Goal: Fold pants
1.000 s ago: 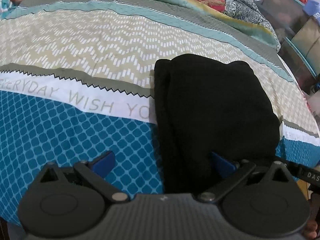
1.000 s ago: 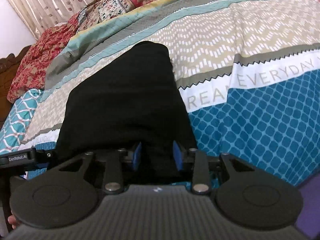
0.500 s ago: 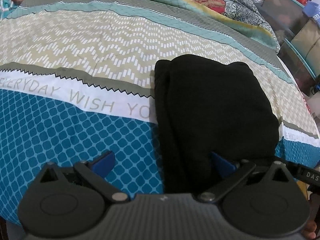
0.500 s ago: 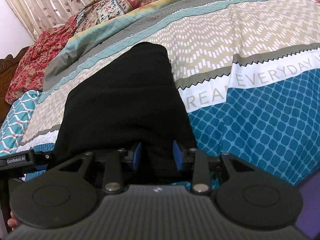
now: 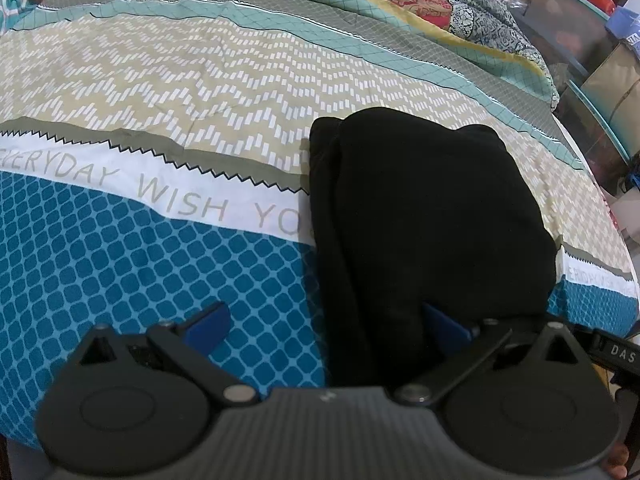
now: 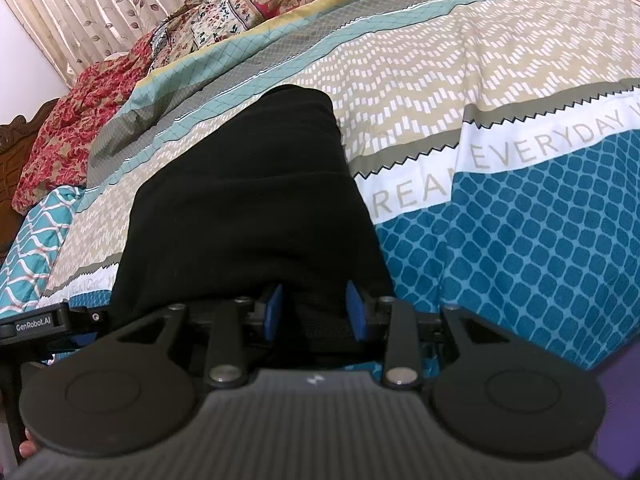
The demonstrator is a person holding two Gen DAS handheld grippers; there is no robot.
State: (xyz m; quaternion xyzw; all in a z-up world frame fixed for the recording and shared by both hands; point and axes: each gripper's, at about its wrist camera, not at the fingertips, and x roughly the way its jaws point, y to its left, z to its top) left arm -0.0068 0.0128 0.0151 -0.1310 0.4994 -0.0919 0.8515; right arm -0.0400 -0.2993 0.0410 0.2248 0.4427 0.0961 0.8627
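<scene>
Nothing has shifted since a second ago: the pants (image 5: 428, 216) lie as the same black folded bundle across the lettered stripe (image 5: 180, 200) of the bedspread (image 5: 120, 264). The left gripper (image 5: 324, 322) is spread wide at the bundle's near edge; the right gripper (image 6: 316, 312) pinches that edge. Folding looks nearly done. No containers nearby.

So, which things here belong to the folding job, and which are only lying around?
Part of the job:
- black pants, folded on the bedspread
- left gripper, open
- right gripper, at the pants' near edge

Only lying around:
- floral quilt
- curtain
</scene>
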